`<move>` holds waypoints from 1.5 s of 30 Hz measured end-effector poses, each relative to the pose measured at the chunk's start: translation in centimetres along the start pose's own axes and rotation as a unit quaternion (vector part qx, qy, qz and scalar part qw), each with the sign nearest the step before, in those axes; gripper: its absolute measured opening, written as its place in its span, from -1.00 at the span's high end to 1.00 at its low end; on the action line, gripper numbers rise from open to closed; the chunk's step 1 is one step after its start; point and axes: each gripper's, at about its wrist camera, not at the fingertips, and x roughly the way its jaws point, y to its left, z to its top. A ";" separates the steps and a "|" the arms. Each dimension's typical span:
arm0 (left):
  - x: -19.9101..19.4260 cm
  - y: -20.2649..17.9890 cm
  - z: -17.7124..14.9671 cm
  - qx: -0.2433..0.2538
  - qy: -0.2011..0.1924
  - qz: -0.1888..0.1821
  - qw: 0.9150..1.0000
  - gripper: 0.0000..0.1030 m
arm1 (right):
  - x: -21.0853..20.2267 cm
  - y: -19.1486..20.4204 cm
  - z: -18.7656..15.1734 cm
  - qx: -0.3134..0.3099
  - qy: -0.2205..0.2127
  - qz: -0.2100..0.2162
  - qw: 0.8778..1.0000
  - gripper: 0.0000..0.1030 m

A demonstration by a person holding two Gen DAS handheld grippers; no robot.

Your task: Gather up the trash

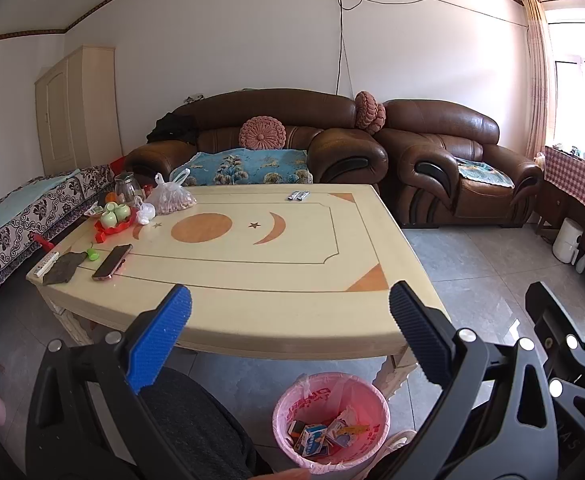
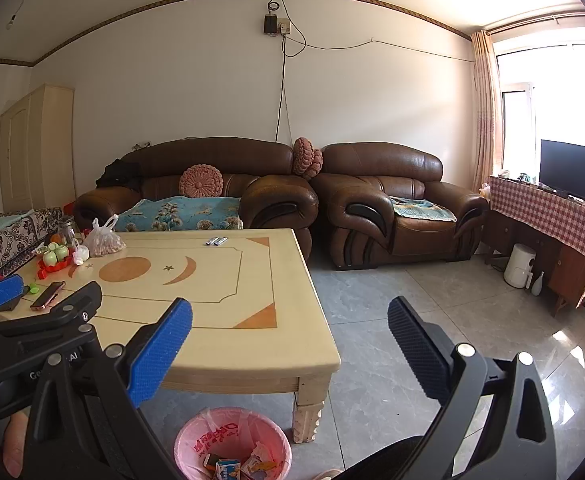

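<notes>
A pink bin (image 1: 332, 420) lined with a pink bag stands on the floor by the table's near corner, and small cartons and wrappers (image 1: 320, 436) lie inside it. The right wrist view shows the same bin (image 2: 232, 444) at the bottom. My left gripper (image 1: 290, 320) is open above the table's front edge, nothing between its fingers. My right gripper (image 2: 290, 332) is open too, held over the floor just right of the table and above the bin. Two small silver wrappers (image 1: 299, 196) lie at the far edge of the cream table (image 1: 252, 272).
At the table's left end are a phone (image 1: 112, 261), a dark cloth (image 1: 63, 267), a remote, a red tray with green cups (image 1: 114, 216), a glass jug and a bag of nuts (image 1: 170, 198). Brown sofas (image 1: 452, 168) stand behind. Grey tiled floor (image 2: 432, 320) opens to the right.
</notes>
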 end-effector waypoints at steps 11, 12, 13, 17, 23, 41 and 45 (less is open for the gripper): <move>-0.1 -0.1 0.0 0.001 0.000 0.000 1.000 -0.88 | 0.0 0.1 0.1 -0.001 -0.001 -0.001 1.000 -0.86; -0.1 -0.1 0.0 0.001 0.000 0.000 1.000 -0.88 | 0.0 0.1 0.1 -0.001 -0.001 -0.001 1.000 -0.86; -0.1 -0.1 0.0 0.002 0.000 0.000 1.000 -0.88 | 0.0 0.0 0.1 -0.001 -0.002 -0.001 1.000 -0.86; -0.1 -0.2 0.0 0.003 0.000 0.000 1.000 -0.88 | -0.1 -0.1 0.2 0.000 -0.003 -0.002 1.000 -0.86; -0.2 -0.1 -0.1 0.001 -0.001 -0.001 1.000 -0.88 | -0.1 -0.1 0.2 0.001 -0.004 -0.002 1.000 -0.86; -0.1 0.4 -0.2 -0.001 0.001 -0.007 1.000 -0.88 | -0.2 -0.2 0.2 -0.001 0.000 0.002 1.000 -0.86; 0.1 0.4 -0.1 -0.003 0.008 -0.014 1.000 -0.88 | -0.2 -0.2 0.2 -0.002 0.000 0.000 1.000 -0.86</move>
